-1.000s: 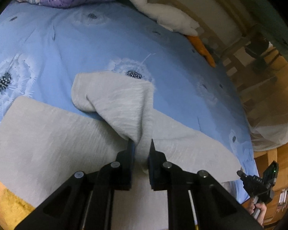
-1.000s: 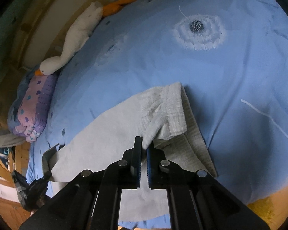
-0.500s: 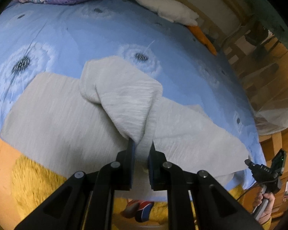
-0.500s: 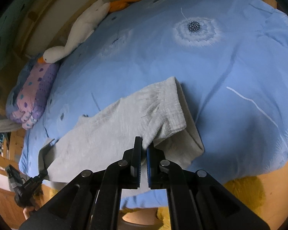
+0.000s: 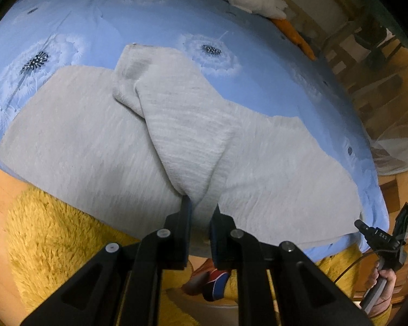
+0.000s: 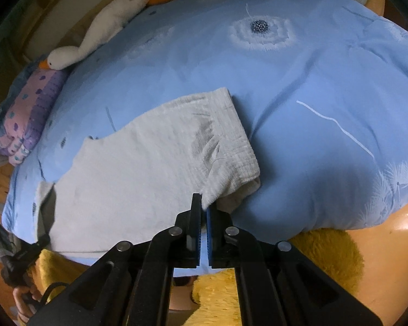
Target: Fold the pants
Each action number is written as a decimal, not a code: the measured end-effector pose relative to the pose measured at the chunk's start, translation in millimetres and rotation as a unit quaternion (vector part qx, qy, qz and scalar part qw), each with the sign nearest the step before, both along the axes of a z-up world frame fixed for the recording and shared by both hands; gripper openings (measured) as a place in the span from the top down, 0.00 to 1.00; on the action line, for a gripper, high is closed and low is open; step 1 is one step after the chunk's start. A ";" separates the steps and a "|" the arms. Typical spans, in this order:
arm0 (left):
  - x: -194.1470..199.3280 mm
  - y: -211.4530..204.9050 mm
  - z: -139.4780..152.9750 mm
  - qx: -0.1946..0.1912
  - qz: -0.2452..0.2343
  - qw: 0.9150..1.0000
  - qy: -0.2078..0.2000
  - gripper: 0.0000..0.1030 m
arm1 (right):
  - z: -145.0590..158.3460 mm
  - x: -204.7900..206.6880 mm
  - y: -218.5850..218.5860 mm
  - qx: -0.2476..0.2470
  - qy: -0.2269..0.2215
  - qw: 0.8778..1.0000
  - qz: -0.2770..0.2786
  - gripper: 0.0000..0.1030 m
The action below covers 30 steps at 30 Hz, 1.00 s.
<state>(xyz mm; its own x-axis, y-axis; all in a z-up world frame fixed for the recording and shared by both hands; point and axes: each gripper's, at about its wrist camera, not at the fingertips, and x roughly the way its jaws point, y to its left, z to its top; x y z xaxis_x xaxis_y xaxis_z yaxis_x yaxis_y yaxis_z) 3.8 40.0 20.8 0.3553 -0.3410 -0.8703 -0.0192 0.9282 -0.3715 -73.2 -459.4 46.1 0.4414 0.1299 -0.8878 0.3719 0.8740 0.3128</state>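
Light grey pants (image 5: 95,146) lie across the near edge of the blue bed (image 5: 155,21). My left gripper (image 5: 200,206) is shut on a leg end of the pants, which is lifted and folded back over the rest. My right gripper (image 6: 204,203) is shut on the ribbed waistband corner of the pants (image 6: 149,163), held just above the bed edge. Each gripper shows small in the other's view: the right (image 5: 380,239), the left (image 6: 21,255).
A white goose plush (image 6: 100,30) and a purple patterned pillow (image 6: 27,114) lie at the far side of the bed. A yellow shaggy rug (image 5: 54,239) covers the wooden floor below the bed edge. Wooden furniture (image 5: 372,62) stands at the right.
Both grippers have pulled back and up toward the bed's near edge, dragging the pants with them. The rug and floor have come into view.
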 end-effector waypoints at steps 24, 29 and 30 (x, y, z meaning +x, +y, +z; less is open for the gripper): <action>6.8 -24.0 52.1 0.134 -0.036 0.988 -0.061 0.52 | 36.3 5.1 14.9 -0.096 0.005 0.995 0.029 0.81; 38.6 -58.5 40.1 0.201 -0.068 0.976 -0.059 0.51 | 29.8 16.4 30.7 -0.073 -0.002 0.996 0.044 0.80; 43.9 -66.3 35.1 0.220 -0.076 0.971 -0.058 0.51 | 26.7 18.6 33.3 -0.064 -0.003 0.997 0.047 0.80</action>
